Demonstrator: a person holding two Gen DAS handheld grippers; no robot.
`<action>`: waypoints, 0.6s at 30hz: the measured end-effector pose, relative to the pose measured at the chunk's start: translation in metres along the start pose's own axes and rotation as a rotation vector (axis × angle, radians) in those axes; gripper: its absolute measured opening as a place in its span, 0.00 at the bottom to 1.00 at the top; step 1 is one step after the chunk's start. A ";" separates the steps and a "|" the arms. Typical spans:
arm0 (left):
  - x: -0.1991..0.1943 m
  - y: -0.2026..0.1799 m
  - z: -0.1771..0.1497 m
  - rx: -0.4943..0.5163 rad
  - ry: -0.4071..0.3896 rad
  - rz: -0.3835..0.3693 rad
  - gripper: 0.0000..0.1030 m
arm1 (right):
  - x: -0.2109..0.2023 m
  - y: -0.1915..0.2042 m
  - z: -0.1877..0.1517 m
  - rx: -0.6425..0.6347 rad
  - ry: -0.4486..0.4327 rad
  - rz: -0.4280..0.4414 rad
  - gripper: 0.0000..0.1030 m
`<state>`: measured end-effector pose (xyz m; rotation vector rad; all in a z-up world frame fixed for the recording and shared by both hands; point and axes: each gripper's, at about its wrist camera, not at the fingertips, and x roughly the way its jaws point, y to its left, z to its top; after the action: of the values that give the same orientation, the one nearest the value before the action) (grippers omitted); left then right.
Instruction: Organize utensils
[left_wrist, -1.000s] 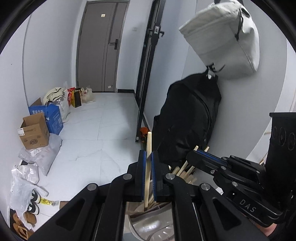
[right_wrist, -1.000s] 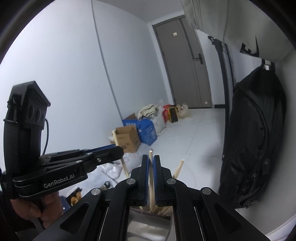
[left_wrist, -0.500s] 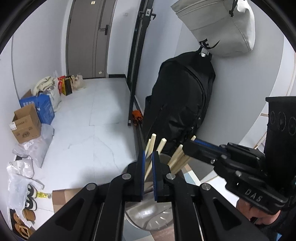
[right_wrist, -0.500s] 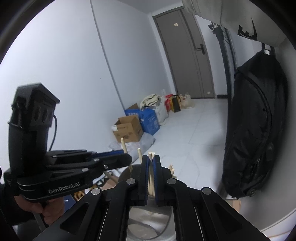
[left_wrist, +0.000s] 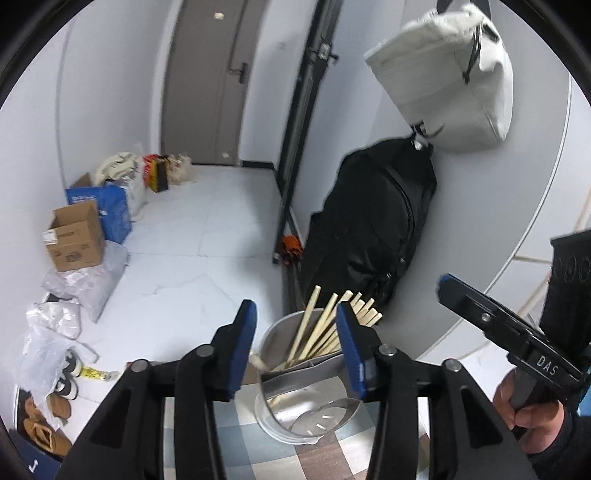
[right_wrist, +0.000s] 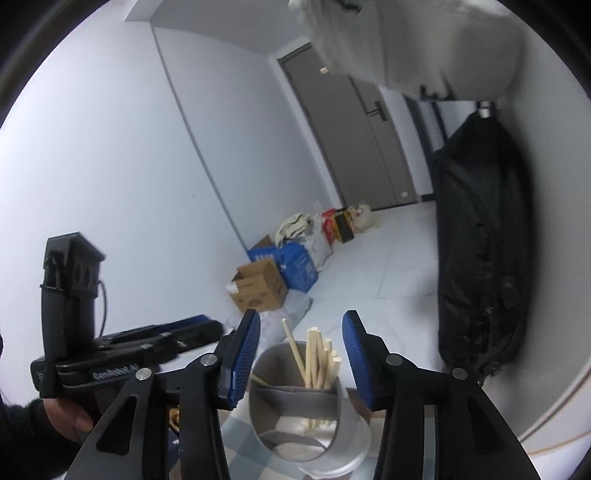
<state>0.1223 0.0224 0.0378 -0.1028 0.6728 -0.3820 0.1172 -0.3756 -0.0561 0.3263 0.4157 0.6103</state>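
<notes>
A grey door (left_wrist: 207, 81) closes the far end of the white tiled floor (left_wrist: 192, 236). A black bag (left_wrist: 373, 229) hangs on the right wall under a white bag (left_wrist: 443, 77). Along the left wall stand a cardboard box (left_wrist: 74, 236), a blue box (left_wrist: 107, 210) and plastic bags (left_wrist: 48, 332), with shoes (left_wrist: 44, 417) nearest

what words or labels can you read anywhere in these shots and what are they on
"DAS": white letters on the body of the right gripper, seen from the left wrist.
Brand text on the left gripper, seen from the right wrist: blurred, unreadable.
Label on the cardboard box: too small to read.
Print on the blue box: too small to read.
Plate on the door: unreadable.
</notes>
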 end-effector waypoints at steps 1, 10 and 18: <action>-0.004 0.001 -0.001 -0.011 -0.011 0.015 0.49 | -0.005 0.000 0.000 0.004 -0.005 -0.005 0.52; -0.048 -0.011 -0.012 -0.061 -0.109 0.146 0.66 | -0.050 0.021 -0.008 -0.011 -0.050 -0.006 0.71; -0.080 -0.023 -0.024 -0.069 -0.177 0.177 0.75 | -0.089 0.051 -0.020 -0.061 -0.093 0.004 0.86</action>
<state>0.0428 0.0314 0.0706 -0.1400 0.5158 -0.1764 0.0174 -0.3870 -0.0278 0.2959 0.3068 0.6083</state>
